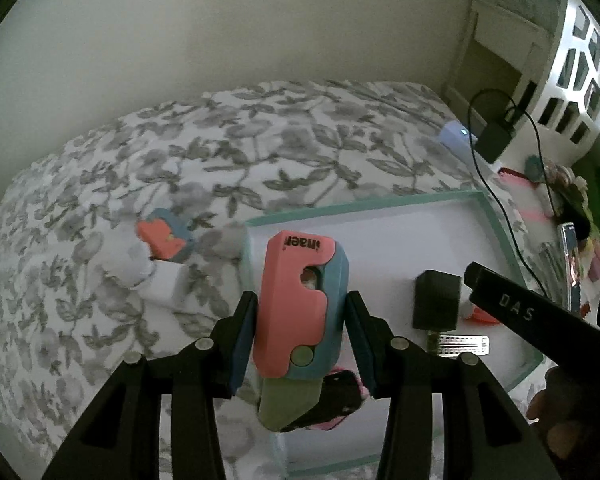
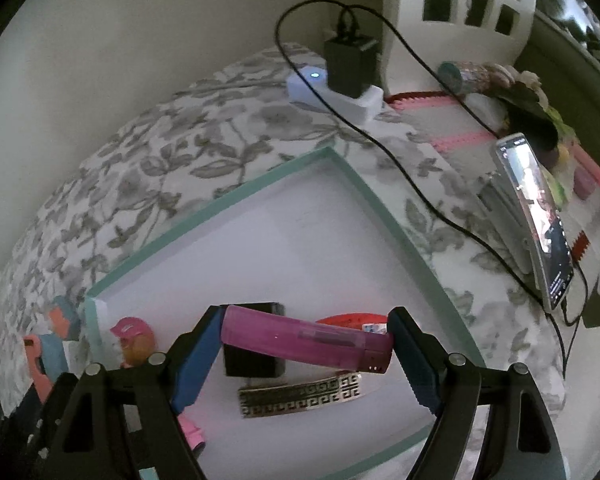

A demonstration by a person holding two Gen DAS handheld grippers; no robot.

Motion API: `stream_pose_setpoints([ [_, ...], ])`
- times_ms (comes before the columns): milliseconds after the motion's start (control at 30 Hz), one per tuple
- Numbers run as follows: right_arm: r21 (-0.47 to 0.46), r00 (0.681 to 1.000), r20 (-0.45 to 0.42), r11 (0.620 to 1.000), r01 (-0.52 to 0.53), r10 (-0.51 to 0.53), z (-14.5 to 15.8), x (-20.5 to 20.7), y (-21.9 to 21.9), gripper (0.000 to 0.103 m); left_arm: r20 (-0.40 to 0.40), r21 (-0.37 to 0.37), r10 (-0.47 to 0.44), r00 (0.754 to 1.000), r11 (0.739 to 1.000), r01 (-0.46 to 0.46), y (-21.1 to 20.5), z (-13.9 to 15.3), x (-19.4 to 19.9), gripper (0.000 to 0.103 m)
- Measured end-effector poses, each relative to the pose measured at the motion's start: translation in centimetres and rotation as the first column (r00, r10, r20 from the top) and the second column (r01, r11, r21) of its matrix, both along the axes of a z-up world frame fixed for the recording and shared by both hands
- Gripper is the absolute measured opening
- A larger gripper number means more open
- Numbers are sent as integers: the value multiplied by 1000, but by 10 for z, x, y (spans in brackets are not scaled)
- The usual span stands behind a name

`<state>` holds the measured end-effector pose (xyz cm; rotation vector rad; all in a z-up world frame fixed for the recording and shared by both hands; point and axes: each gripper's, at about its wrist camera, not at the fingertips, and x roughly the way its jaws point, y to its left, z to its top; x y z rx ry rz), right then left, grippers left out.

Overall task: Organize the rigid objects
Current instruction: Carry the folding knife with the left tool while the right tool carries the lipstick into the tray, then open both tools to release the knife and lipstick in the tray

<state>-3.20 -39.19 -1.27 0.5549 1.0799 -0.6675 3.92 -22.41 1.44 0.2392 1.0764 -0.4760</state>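
Left gripper (image 1: 301, 312) jaws clamped on a pink-and-blue plastic folding toy knife with a green blade tip (image 1: 300, 312), held over the left edge of a shallow white tray with mint-green rim (image 1: 495, 216); right gripper (image 2: 305, 344) jaws clamped end to end on a translucent purple plastic lighter (image 2: 300, 342), held crosswise above the same tray. In the tray below lie a black plug adapter (image 2: 256, 360), a silver patterned metal bar (image 2: 300, 396) and a small pink-capped figure (image 2: 134, 338). The tray sits on a grey floral bedspread (image 1: 180, 168), a second pink-and-blue toy (image 1: 164, 238) lying just left of it.
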Motion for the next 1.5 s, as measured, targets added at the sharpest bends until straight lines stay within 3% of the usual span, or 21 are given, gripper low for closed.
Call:
stream_pose_setpoints([
  [367,7,1000,-16,1000,26,-26,-7,-5,-16,84,-71,-11,-37,997,999,37,-23,-17,-2,46],
  [667,17,999,-22,1000,25,-24,-9,-5,-17,84,-64,-8,-54,996,999,54,-28,-16,-3,46],
  [1500,46,996,-84,999,-17,21,-30,4,-9,84,-92,63,72,993,996,-66,-3,-25,14,46],
])
